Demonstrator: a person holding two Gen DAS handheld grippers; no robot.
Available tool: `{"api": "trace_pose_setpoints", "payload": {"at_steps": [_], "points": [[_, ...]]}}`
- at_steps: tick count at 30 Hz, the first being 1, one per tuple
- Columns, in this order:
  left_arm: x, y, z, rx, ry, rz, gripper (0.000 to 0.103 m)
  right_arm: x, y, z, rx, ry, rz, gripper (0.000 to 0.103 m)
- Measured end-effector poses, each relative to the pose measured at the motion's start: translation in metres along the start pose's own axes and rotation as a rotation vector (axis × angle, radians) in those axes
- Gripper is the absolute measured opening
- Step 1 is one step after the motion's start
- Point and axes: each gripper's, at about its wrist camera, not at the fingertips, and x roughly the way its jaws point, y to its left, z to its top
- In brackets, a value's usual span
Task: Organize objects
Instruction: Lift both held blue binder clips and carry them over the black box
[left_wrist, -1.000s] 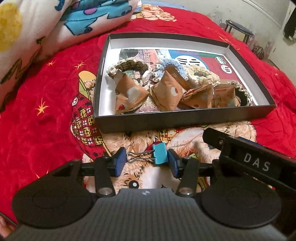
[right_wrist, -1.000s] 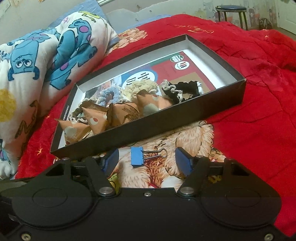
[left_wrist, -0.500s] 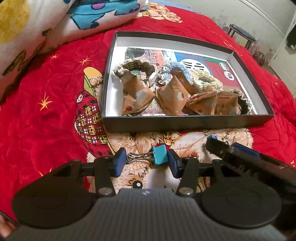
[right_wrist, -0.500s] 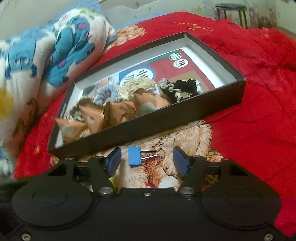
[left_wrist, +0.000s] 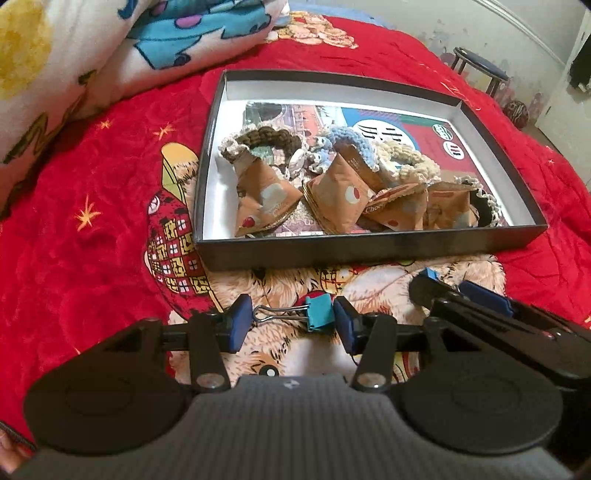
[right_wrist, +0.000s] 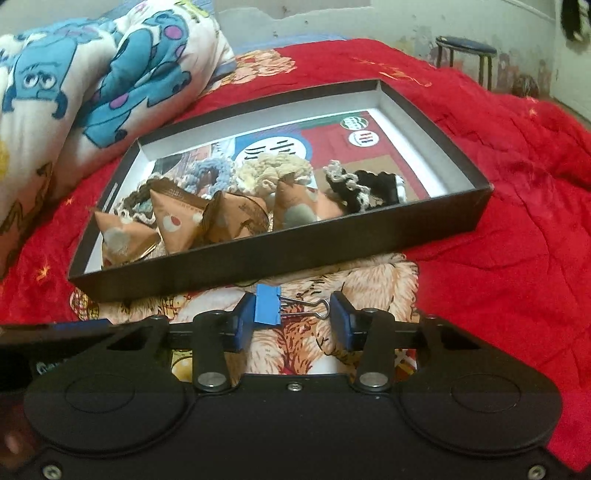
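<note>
With both clips still outside the box, the step in hand looks like lifting them into it. The red plush bedspread with a cartoon bear print (left_wrist: 92, 258) fills most of both views; a white blanket with blue monster print (right_wrist: 74, 81) sits upper left. The shallow black cardboard box with a white inside (left_wrist: 369, 253) lies mid-frame, its near wall just beyond both tools. It already holds brown triangular paper snack packets (left_wrist: 266, 199) along the near wall and crocheted yarn rings (left_wrist: 266, 134) behind them; the far right part of the floor is bare.

The left tool (left_wrist: 293, 323), lower centre of its view, is pinching a teal binder clip with silver wire handles (left_wrist: 317, 312) end to end: one pad on the wire loops, the other on the teal body. Whether the clip is off the bed, cannot tell.

The right tool (right_wrist: 291, 317), lower centre of its view, brackets a blue binder clip with wire handles (right_wrist: 267, 304). The left pad touches the blue body; the right pad sits just beside the wire loop, so contact is uncertain. Nearly closed, grip not confirmed.

To do it well:
- Finish the right squeeze before lifting.
- Keep pressure steady, because an end-to-end hold on springy wire can slip or pivot.
- Raise both clips above the near wall.
- Aim for bare floor, not the packets.
- Keep the tools apart; they are near each other.
</note>
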Motion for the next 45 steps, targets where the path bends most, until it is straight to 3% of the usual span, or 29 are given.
{"api": "trace_pose_setpoints", "payload": {"at_steps": [6, 22, 28, 34, 45], "points": [[-0.006, -0.004, 0.0, 0.026, -0.038, 0.022, 0.053, -0.003, -0.005, -0.001, 0.067, -0.008, -0.003, 0.043], [-0.018, -0.001, 0.004, 0.02, -0.088, -0.018, 0.053, -0.016, -0.005, 0.005, 0.1, -0.021, 0.02, 0.042], [-0.036, 0.006, 0.008, -0.013, -0.148, -0.055, 0.052, -0.041, 0.01, 0.015, -0.018, -0.106, 0.015, 0.042], [-0.053, 0.01, 0.013, -0.009, -0.242, -0.087, 0.052, -0.057, 0.009, 0.027, -0.002, -0.173, 0.117, 0.042], [-0.054, 0.009, 0.018, 0.003, -0.301, -0.119, 0.053, -0.067, 0.007, 0.031, 0.006, -0.231, 0.162, 0.042]]}}
